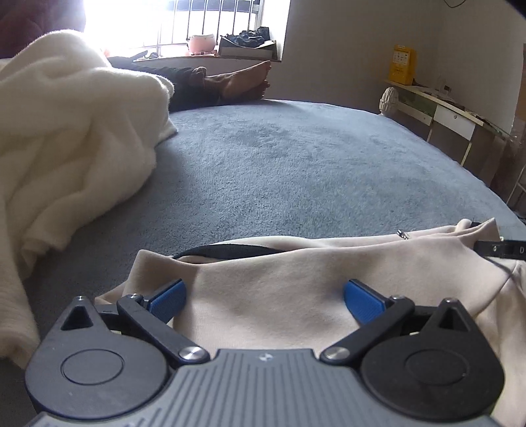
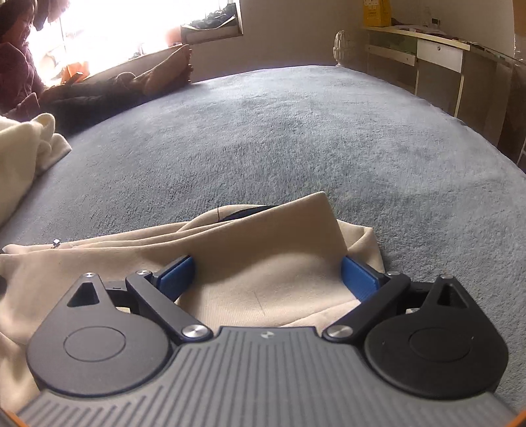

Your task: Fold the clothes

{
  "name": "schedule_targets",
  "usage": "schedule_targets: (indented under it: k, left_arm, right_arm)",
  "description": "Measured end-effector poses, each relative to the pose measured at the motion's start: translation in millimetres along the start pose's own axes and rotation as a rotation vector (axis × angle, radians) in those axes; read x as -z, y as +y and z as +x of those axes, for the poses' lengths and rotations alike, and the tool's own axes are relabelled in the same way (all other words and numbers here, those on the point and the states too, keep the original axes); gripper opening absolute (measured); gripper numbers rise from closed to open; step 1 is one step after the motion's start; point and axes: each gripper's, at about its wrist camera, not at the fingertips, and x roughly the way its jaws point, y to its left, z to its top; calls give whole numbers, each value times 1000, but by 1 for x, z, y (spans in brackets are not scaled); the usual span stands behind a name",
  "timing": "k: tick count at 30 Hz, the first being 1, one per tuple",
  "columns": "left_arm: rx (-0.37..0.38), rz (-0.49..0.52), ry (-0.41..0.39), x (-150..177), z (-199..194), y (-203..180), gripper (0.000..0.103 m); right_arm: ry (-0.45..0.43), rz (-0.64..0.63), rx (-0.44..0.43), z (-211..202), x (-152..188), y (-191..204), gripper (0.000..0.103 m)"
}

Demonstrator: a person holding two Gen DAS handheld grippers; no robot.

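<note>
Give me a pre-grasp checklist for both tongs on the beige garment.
1. Left tongs open over the beige garment: ok.
2. Right tongs open, straddling the raised fold: ok.
3. Cloth actually pinched: not ok, both sets of pads apart.
4. Garment lying flat: not ok, rumpled.
5. Grey bed cover ahead free for folding: ok.
6. White blanket clear of the garment: ok.

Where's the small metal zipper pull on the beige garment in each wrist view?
Left wrist view: zipper pull right of centre, on the beige garment far edge.
Right wrist view: zipper pull far left, same edge.
Shared landmark: the yellow box on the desk, upper right.
</note>
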Motion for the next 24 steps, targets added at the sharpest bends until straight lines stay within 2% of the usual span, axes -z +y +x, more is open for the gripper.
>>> schedule_targets:
  k: [2, 3, 7, 10, 12, 15, 18, 20, 22, 23, 24]
  left_arm:
    - [-10, 11, -12, -2, -11, -3, 103]
    - [-4, 23, -23, -3, -18, -6, 103]
    - [40, 96, -52, -7, -40, -30, 103]
    - [86, 161, -17, -7, -40, -62, 103]
    - [76, 188, 15, -5, -36, -79, 103]
    - [66, 200, 45, -1, -37, -92, 103]
    - [68, 151, 119, 5, -34, -91, 103]
    - [70, 111, 177, 10, -27, -88, 103]
    - [45, 124, 201, 16, -21, -91, 103]
    - [26, 148, 203, 18, -21, -94, 103]
    - [8, 166, 203, 20, -20, -98, 103]
  right_arm:
    - [-12, -10, -10, -8, -4, 3, 91]
    - [-20, -16, -18, -13, -6, 5, 85]
    - [-56, -44, -49, -21, -12, 12, 84]
    - [5, -91, -19, 2, -7, 17, 87]
    - [18, -81, -16, 6, -7, 16, 88]
    - [3, -41, -26, -21, -15, 15, 78]
    - [-24, -56, -37, -65, -7, 19, 78]
    - [3, -71, -12, -73, 8, 20, 79]
    - [36, -83, 20, -73, 21, 20, 80]
    - [47, -85, 33, -70, 22, 20, 81]
    - [59, -87, 46, -67, 24, 19, 91]
